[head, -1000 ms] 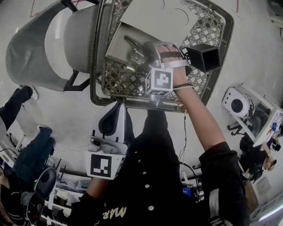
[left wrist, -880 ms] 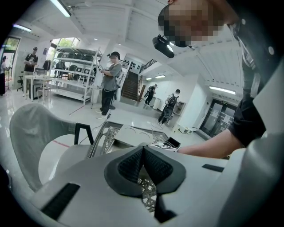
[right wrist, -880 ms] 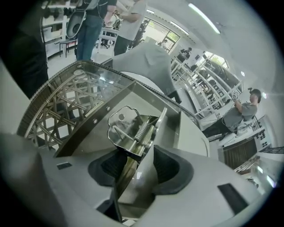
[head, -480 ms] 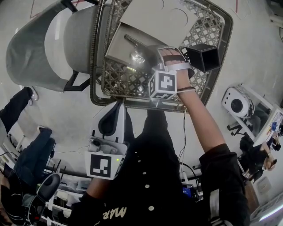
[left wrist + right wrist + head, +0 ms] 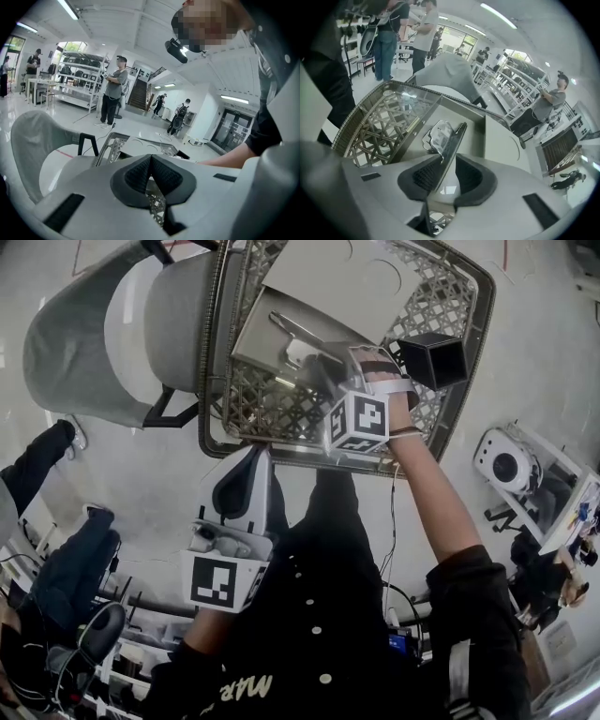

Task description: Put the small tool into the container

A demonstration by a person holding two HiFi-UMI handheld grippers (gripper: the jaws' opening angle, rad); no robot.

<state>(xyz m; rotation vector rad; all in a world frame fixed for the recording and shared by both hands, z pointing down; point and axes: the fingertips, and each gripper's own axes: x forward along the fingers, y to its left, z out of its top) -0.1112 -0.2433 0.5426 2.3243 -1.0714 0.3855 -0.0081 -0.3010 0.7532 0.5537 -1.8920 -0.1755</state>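
Observation:
The small tool (image 5: pixel 451 140) is a dark flat handle with a shiny metal head (image 5: pixel 439 133), lying in the beige tray (image 5: pixel 255 334) on the lattice table (image 5: pixel 272 407). My right gripper (image 5: pixel 323 367) points steeply down over the tray. Its jaws have just been closing, and the handle stands between them (image 5: pixel 443 174). It lies against the left pad, with a slim gap still showing at the right pad. A black cube container (image 5: pixel 433 360) stands to the right of that hand. My left gripper (image 5: pixel 251 460) hangs off the table's near edge, its pads (image 5: pixel 151 164) shut on nothing.
A white board (image 5: pixel 337 277) lies across the table beyond the tray. A grey shell chair (image 5: pixel 103 334) stands against the table's left side. Other people and shelving stand around the room, and white equipment (image 5: pixel 506 463) sits on the floor at the right.
The right gripper's marker cube has shifted a little to the right and rolled slightly over the tray. The left gripper has kept its place.

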